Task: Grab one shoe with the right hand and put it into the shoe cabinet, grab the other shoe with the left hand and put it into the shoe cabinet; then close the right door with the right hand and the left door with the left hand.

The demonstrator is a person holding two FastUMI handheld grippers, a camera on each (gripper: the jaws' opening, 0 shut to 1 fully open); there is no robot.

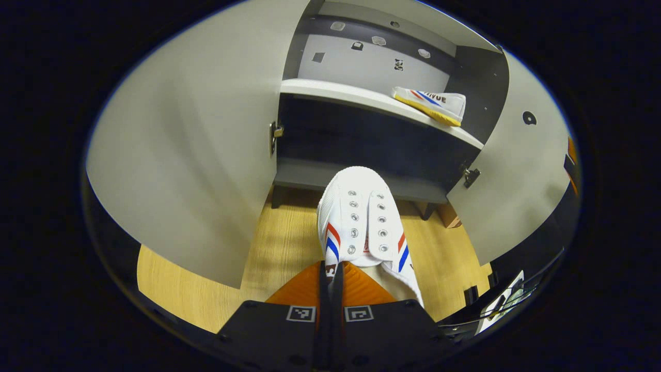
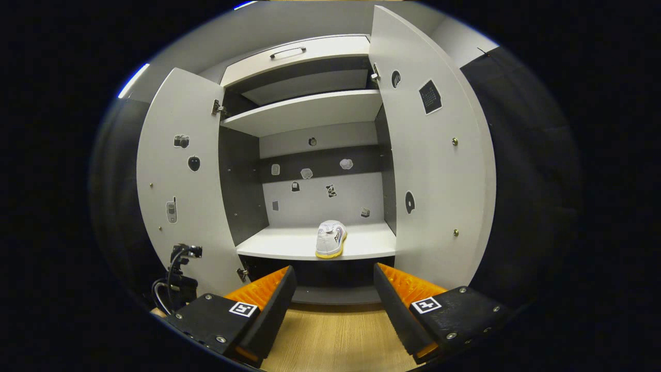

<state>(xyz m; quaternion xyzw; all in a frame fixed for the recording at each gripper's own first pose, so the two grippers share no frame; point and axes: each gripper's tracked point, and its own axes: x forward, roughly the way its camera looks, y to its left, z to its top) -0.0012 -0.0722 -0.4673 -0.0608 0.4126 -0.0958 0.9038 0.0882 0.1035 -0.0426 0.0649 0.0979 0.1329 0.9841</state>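
Note:
My left gripper is shut on the heel rim of a white shoe with red and blue stripes, held above the wooden floor with its toe toward the open grey shoe cabinet. A second white shoe with a yellow sole lies on the cabinet's middle shelf toward the right. In the right gripper view that shoe sits on the shelf, heel toward me. My right gripper stands open and empty in front of the cabinet, below the shelf edge.
Both cabinet doors stand wide open: the left door and right door, also the left door and right door. A drawer with a handle sits on top. Wooden floor lies below. A stand with cables is at the lower left.

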